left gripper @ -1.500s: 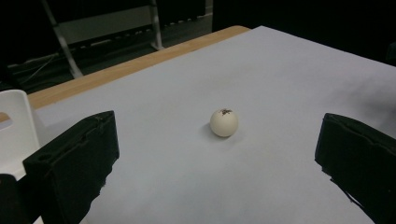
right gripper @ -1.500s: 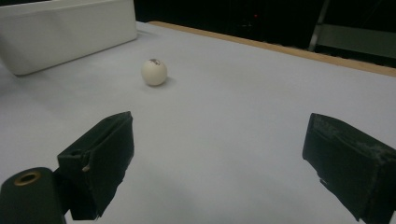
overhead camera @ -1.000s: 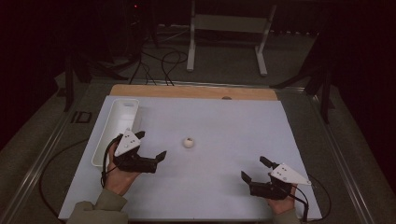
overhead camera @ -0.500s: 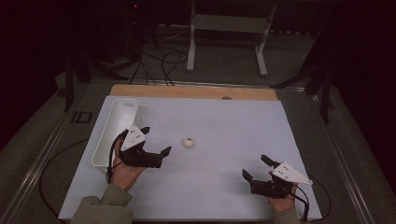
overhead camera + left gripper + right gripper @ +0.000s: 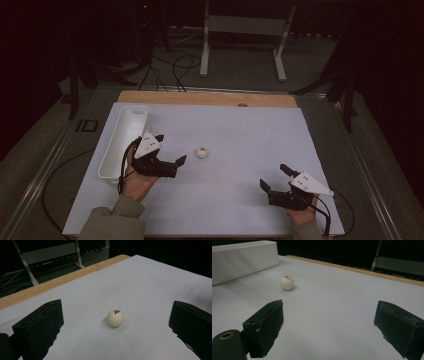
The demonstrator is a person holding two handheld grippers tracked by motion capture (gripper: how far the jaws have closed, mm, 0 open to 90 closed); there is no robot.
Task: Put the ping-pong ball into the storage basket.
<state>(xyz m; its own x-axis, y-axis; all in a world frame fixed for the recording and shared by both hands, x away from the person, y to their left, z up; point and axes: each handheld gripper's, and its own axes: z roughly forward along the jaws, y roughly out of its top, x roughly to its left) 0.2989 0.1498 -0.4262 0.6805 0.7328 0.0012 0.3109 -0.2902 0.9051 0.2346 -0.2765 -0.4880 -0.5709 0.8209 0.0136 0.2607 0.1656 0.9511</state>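
the small white round ball with a dark mark (image 5: pixel 202 153) lies on the pale table, just ahead of the left gripper (image 5: pixel 171 150), jaws spread wide; the right gripper (image 5: pixel 274 178), also spread and empty, is well apart.

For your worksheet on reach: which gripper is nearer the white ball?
Left. The left gripper sits just beside the white ball; the right gripper is farther off.

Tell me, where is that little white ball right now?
In the high view the ball lies on the white table cover, left of centre, just ahead of the open left gripper and right of the long white tray.
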